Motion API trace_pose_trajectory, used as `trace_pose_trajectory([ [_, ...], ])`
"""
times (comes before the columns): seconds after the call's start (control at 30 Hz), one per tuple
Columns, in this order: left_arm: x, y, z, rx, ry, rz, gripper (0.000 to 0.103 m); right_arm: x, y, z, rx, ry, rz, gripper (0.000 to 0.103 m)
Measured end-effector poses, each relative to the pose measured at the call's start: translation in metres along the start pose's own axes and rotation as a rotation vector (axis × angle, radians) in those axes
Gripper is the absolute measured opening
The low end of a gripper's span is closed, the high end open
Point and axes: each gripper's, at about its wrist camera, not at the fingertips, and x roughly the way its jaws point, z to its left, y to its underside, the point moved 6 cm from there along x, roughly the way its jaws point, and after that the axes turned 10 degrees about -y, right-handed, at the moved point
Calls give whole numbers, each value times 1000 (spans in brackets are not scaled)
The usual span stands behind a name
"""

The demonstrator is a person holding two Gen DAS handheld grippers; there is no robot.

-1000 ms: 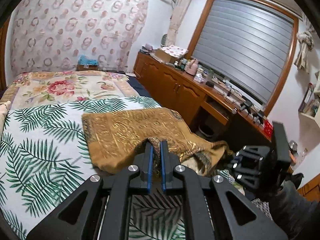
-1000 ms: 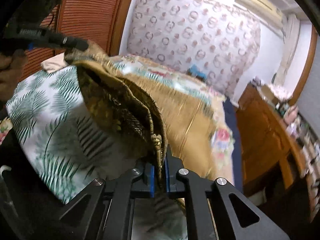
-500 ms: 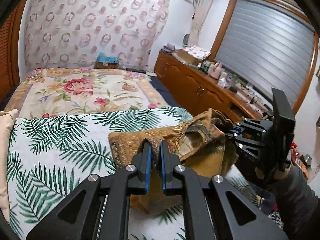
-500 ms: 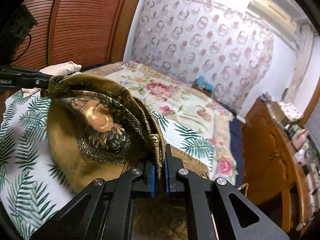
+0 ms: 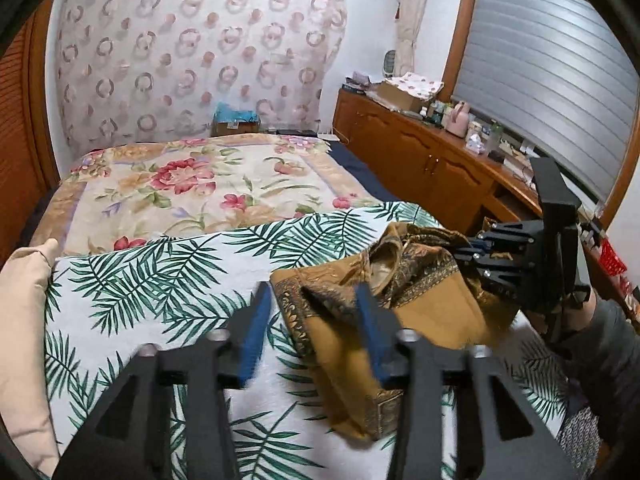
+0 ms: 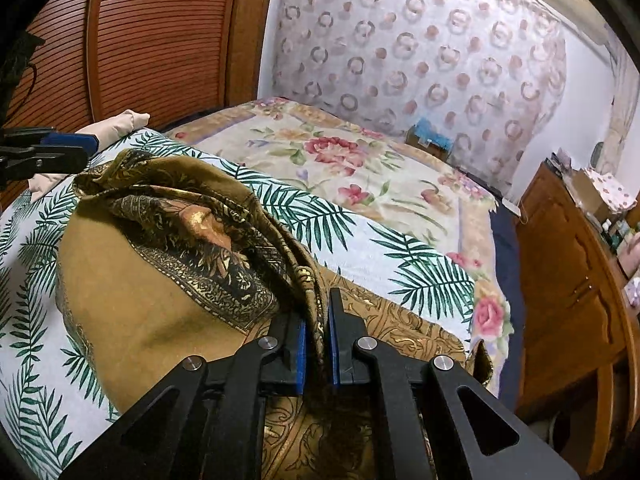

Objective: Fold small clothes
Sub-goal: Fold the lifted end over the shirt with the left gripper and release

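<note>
A gold-brown patterned cloth [image 5: 420,316] lies partly folded on the palm-leaf sheet [image 5: 152,280] of the bed. My left gripper [image 5: 312,312] is open and empty, its blue pads either side of the cloth's near left corner. My right gripper [image 6: 318,316] is shut on a bunched edge of the cloth [image 6: 160,272]. It also shows in the left wrist view [image 5: 472,248], at the cloth's far right. The left gripper's fingertips [image 6: 68,148] show at the left edge of the right wrist view.
A floral bedspread [image 5: 208,188] covers the far half of the bed. A beige pillow [image 5: 24,304] lies at the left. A wooden cabinet [image 5: 432,164] with clutter runs along the right wall under a window blind. A slatted wooden door [image 6: 152,40] stands behind the bed.
My left gripper has opened and let go of the cloth, whose corner dropped onto the sheet. My right gripper still holds its edge and has lowered a little.
</note>
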Motion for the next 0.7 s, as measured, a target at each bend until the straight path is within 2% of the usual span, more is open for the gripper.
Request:
trace_pose_trajectory([
  [0.03,2,1,0,13,0,10,49,1,-2,-3,9,-2,3,7],
  [0.13,12,8,-1,30,-2,58,49,-3,-8,-9,57,-15,-15,18],
  [0.2,14,12,-2,25,-3,65,49,-6,-16,-17,106,-32,-42,36],
  [0.23,15,14,-4,24,4,69,50,-10,-18,-20,136,-48,-60,49],
  [0.27,16,14,-6,24,11,74,50,-14,-18,-21,161,-57,-77,54],
  [0.37,24,19,-13,37,38,103,59,-33,-22,-34,224,-36,-124,54],
  [0.43,34,27,-19,66,51,140,73,-49,-20,-41,242,-24,-139,54],
  [0.53,44,34,-21,78,48,175,75,-72,-6,-41,251,-19,-132,54],
  [0.7,52,40,-18,63,53,198,77,-94,32,-35,254,11,-57,54],
])
